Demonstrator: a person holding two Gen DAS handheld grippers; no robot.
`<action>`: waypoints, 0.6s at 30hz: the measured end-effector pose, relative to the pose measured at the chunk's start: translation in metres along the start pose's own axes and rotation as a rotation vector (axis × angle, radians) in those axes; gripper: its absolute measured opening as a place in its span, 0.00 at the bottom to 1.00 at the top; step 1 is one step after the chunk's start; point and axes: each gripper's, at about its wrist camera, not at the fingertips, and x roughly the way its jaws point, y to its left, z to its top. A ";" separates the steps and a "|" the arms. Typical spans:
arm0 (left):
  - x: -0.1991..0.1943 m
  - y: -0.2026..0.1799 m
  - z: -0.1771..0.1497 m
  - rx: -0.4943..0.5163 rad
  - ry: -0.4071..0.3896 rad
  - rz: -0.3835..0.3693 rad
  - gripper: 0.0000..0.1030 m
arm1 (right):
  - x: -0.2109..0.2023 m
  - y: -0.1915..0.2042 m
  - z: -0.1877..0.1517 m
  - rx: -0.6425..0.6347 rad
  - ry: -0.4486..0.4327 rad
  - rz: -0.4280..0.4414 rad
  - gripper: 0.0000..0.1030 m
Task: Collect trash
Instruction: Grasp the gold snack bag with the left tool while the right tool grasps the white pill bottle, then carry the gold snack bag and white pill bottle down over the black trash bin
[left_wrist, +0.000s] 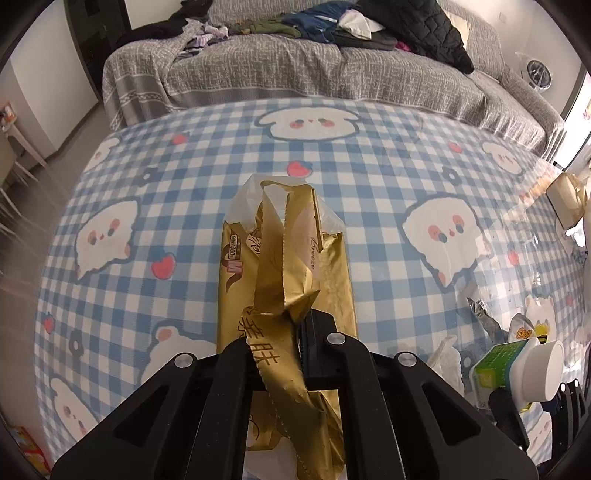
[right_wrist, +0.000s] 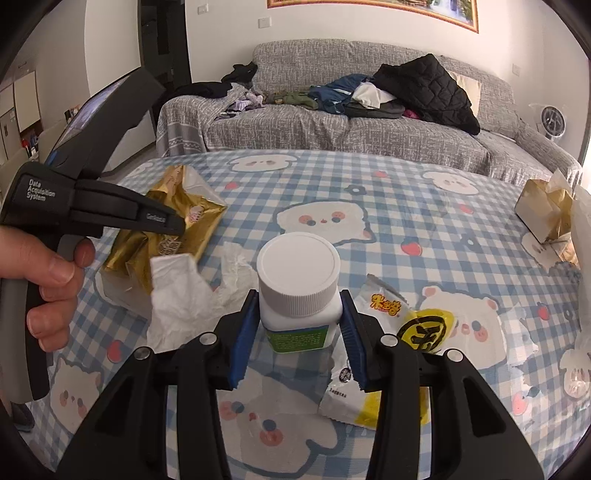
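Right wrist view: right hand-held gripper (right_wrist: 299, 325) pinches white bottle (right_wrist: 298, 288); left hand-held gripper (left_wrist: 295, 343) clamps gold wrapper (left_wrist: 284, 258).

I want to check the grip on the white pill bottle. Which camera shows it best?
The right wrist view: the white pill bottle stands centred between the right hand-held gripper and its blue pads, cap and green label visible. The left wrist view catches it only at the lower right edge, distorted, its far side hidden.

Torn gold wrapper (left_wrist: 286, 266); upright white-capped bottle (right_wrist: 299, 295).
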 end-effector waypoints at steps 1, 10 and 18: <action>-0.003 0.002 0.001 -0.002 -0.004 0.000 0.03 | -0.002 0.000 0.001 -0.001 -0.005 -0.006 0.40; -0.018 0.012 0.000 0.011 -0.026 0.034 0.03 | -0.016 -0.003 0.006 0.003 -0.023 -0.021 0.40; -0.050 0.014 -0.005 0.024 -0.053 0.035 0.03 | -0.039 0.001 0.010 0.004 -0.029 -0.023 0.40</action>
